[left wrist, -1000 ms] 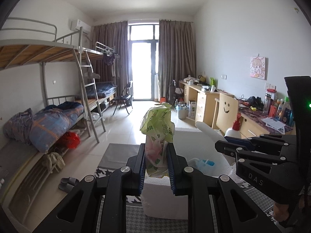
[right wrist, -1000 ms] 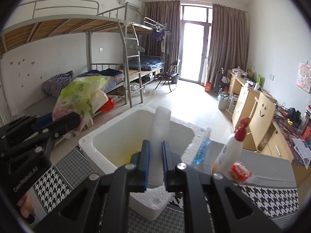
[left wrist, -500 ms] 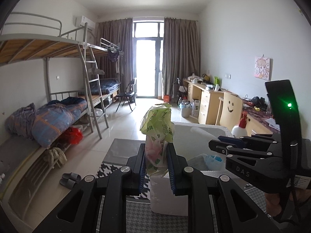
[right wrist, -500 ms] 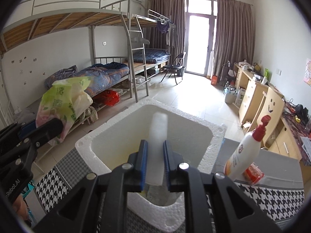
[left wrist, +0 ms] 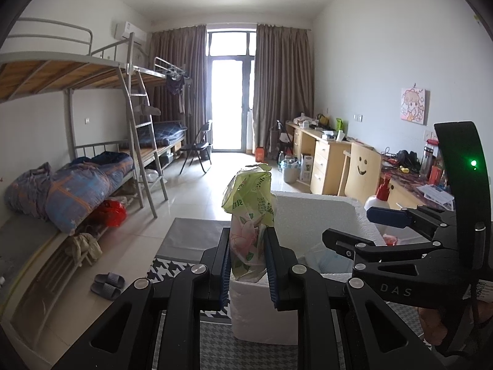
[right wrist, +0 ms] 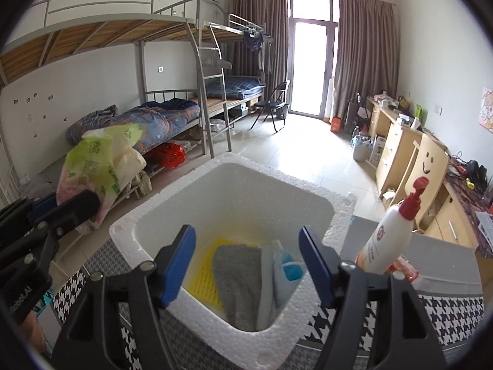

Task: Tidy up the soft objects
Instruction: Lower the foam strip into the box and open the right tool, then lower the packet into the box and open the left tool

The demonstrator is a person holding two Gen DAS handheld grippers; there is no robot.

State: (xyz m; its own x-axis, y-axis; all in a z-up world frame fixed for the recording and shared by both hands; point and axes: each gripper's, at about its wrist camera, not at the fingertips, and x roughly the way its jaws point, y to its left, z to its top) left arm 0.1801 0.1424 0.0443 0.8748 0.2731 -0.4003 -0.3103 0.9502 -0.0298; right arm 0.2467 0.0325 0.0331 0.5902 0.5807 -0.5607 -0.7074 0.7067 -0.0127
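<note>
From the left wrist, the left gripper (left wrist: pixel 248 256) is seen clamped on a soft packet in a green and floral plastic bag (left wrist: pixel 249 215), held upright between its blue pads. Just beyond and to the right of it a white foam box (left wrist: pixel 311 212) is found, over which the right gripper (left wrist: pixel 354 228) is held.

From the right wrist, the right gripper (right wrist: pixel 246 262) is seen with its jaws just spread wide and nothing between them. Directly below and ahead of it, inside the foam box (right wrist: pixel 308 185), a grey cloth (right wrist: pixel 238 277), a yellow mat (right wrist: pixel 206 274) and a pale blue packet (right wrist: pixel 285 273) are lying. A white pump bottle (right wrist: pixel 388 234) is stood to its right, outside the box.
</note>
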